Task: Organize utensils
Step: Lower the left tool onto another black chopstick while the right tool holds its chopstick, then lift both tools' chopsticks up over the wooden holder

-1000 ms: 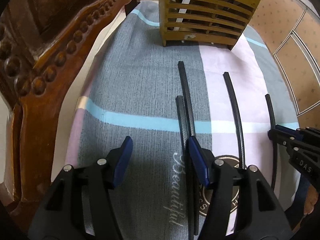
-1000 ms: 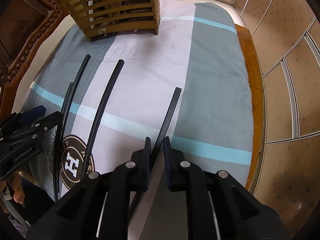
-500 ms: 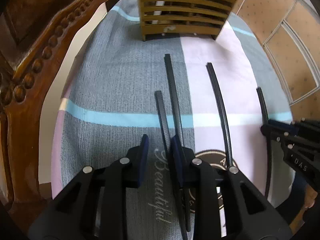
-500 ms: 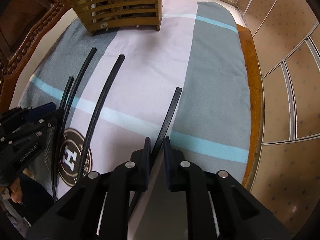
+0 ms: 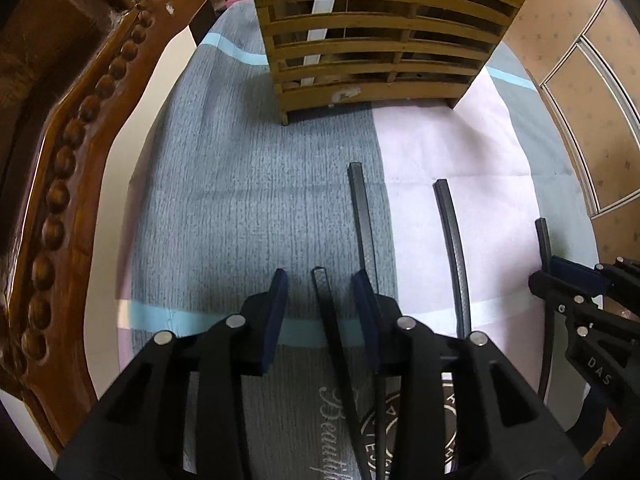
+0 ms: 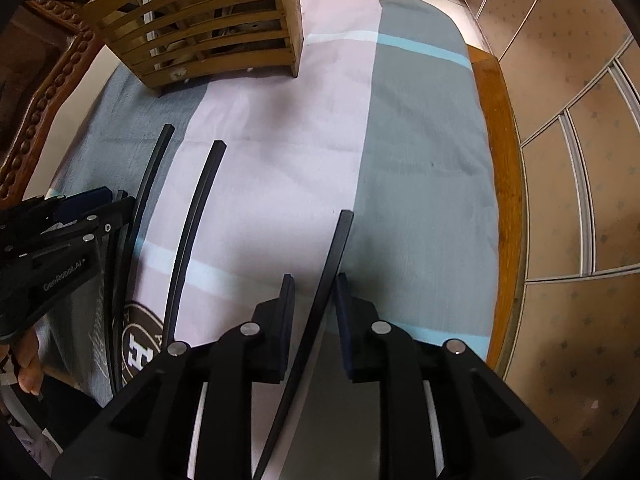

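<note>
Several black chopsticks lie side by side on a patchwork cloth [image 5: 240,200]. My left gripper [image 5: 320,276] points down over the leftmost chopstick [image 5: 326,312]. Its jaws are opening, and the stick runs between them with a gap on each side. A second chopstick [image 5: 362,220] and a third chopstick [image 5: 452,240] lie to its right. My right gripper [image 6: 314,278] straddles the rightmost chopstick [image 6: 338,248]. Its jaws are also opening, with a clear gap at the left pad. A slatted wooden utensil holder [image 5: 380,40] [image 6: 216,28] stands at the far end of the cloth.
A carved dark wooden chair frame [image 5: 60,160] runs along the left. The table's wooden edge [image 6: 500,160] borders the cloth on the right, with tiled floor [image 6: 580,120] beyond it. Each gripper shows in the other's view: the right gripper [image 5: 560,276] and the left gripper [image 6: 92,204].
My left gripper narrowed from wide apart and moved forward toward the holder, so the leftmost chopstick now sits between its jaws. The right jaws, earlier shut on their chopstick, have parted.
</note>
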